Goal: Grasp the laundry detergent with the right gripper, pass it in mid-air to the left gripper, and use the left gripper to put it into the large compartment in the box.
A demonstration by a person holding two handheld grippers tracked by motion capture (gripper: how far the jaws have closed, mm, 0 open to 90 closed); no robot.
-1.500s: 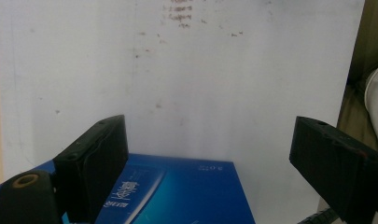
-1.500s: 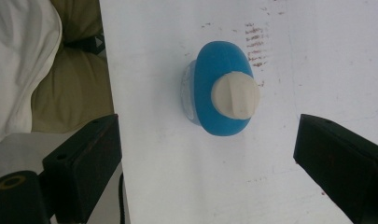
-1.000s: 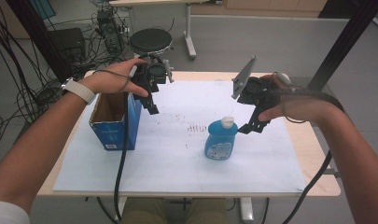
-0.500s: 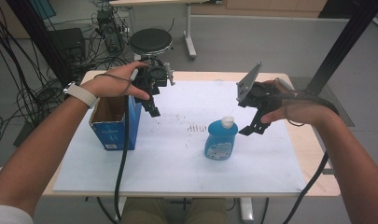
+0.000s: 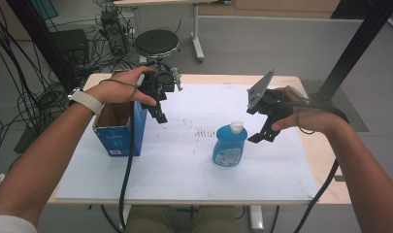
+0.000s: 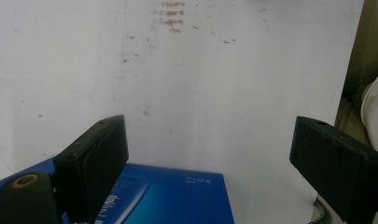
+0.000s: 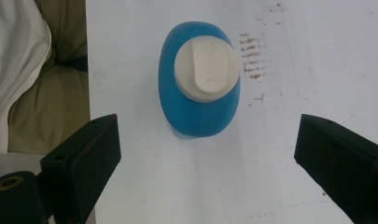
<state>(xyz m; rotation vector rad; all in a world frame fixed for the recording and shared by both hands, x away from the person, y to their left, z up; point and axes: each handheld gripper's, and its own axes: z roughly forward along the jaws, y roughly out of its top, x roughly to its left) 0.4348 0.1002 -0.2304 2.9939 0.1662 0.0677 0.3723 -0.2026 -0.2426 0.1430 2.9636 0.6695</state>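
Right gripper [image 5: 263, 130], jaws spread and empty, hangs right of centre beside the blue bottle [image 5: 230, 145]; centre both jaws around its body before clamping.

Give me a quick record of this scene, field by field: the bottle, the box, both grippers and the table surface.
bottle: blue bottle with white cap, upright on the white sheet
box: blue cardboard box, top open, at the sheet's left edge
left gripper: open, nothing held, above the box's right side
right gripper: open, nothing held, just right of the bottle, apart from it
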